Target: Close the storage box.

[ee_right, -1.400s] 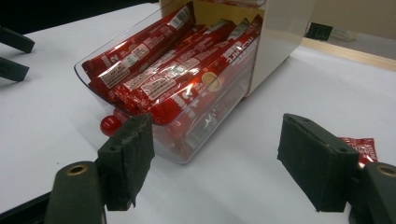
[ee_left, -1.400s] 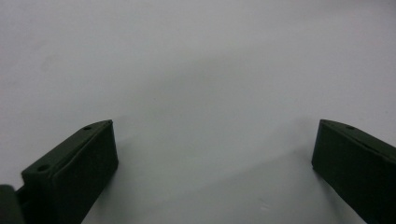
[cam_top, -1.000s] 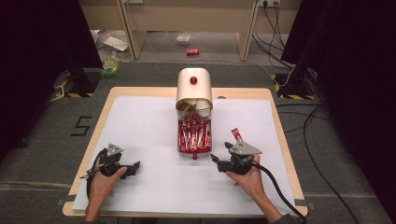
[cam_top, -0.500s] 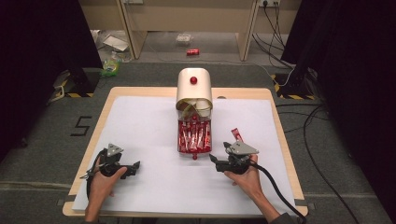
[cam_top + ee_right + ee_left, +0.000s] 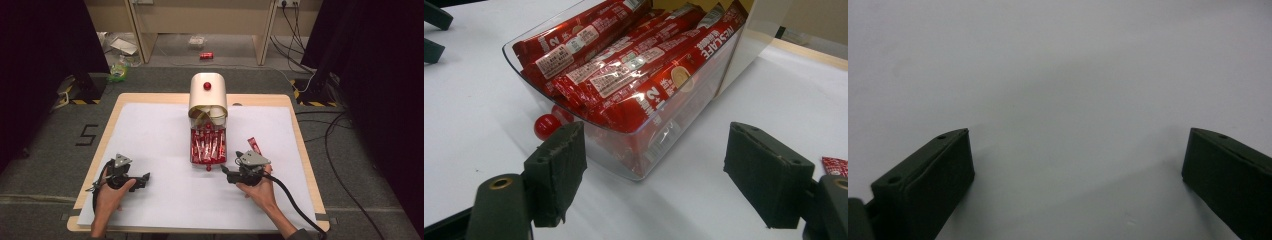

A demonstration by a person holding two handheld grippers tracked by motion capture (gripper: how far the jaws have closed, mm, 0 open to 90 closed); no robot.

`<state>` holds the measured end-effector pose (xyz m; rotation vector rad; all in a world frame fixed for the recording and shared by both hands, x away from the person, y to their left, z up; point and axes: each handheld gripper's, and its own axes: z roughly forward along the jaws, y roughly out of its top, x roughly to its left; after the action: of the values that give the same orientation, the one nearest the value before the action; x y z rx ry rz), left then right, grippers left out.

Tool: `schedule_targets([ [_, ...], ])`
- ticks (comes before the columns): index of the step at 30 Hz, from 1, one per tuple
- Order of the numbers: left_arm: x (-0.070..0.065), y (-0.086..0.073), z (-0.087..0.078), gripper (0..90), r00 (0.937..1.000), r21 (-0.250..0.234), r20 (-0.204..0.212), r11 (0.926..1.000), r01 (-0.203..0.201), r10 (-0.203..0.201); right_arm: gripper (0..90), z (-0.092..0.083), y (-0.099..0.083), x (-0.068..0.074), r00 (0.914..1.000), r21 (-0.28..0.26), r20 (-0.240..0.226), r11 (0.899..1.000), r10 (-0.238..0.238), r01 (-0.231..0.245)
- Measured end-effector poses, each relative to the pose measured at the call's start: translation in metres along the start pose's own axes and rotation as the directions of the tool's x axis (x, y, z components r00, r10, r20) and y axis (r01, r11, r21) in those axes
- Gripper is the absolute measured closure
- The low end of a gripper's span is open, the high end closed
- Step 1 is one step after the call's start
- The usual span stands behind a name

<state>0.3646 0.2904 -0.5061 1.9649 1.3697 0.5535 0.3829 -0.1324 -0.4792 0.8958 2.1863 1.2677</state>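
Observation:
A cream dispenser [image 5: 207, 100] with a red knob stands at the table's far middle. Its clear drawer [image 5: 192, 146] is pulled out toward me and holds several red coffee sachets [image 5: 207, 145]; a small red knob [image 5: 208, 168] sits on its front. One loose red sachet [image 5: 254, 145] lies to the drawer's right. My right gripper [image 5: 225, 173] is open just right of the drawer's front. In the right gripper view the drawer's near corner [image 5: 644, 155] lies just ahead of the open right gripper [image 5: 659, 175], untouched. My left gripper [image 5: 145, 178] rests open on the white sheet, nothing between the fingers of the left gripper [image 5: 1075, 170].
A white sheet [image 5: 150, 130] covers the wooden table [image 5: 295, 125]. Each gripper trails a cable toward the table's near edge. On the floor beyond the table are cables, a red can [image 5: 206, 55] and litter. The left gripper's black fingertips [image 5: 434, 30] show far off in the right gripper view.

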Motion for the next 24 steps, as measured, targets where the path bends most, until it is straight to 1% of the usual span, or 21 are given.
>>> schedule_targets([
  [8, 0.0, 0.0, 0.0, 0.0, 1.0, 0.0, -0.001, 1.0, -0.001, 0.001, 26.1, 0.005, -0.001, 0.003, 1.0, 0.015, 0.005, 1.0, -0.007, 0.007],
  [14, 0.0, 0.0, 0.0, 0.0, 1.0, 0.0, -0.001, 1.0, 0.0, 0.0, 25.0, 0.009, -0.001, 0.002, 0.9999, 0.025, 0.009, 1.0, -0.012, 0.012],
  [24, 0.0, 0.0, 0.0, 0.0, 1.0, 0.0, -0.001, 1.0, -0.001, 0.001, 24.4, 0.015, -0.001, 0.006, 0.9998, 0.044, -0.002, 0.999, -0.019, 0.019],
])
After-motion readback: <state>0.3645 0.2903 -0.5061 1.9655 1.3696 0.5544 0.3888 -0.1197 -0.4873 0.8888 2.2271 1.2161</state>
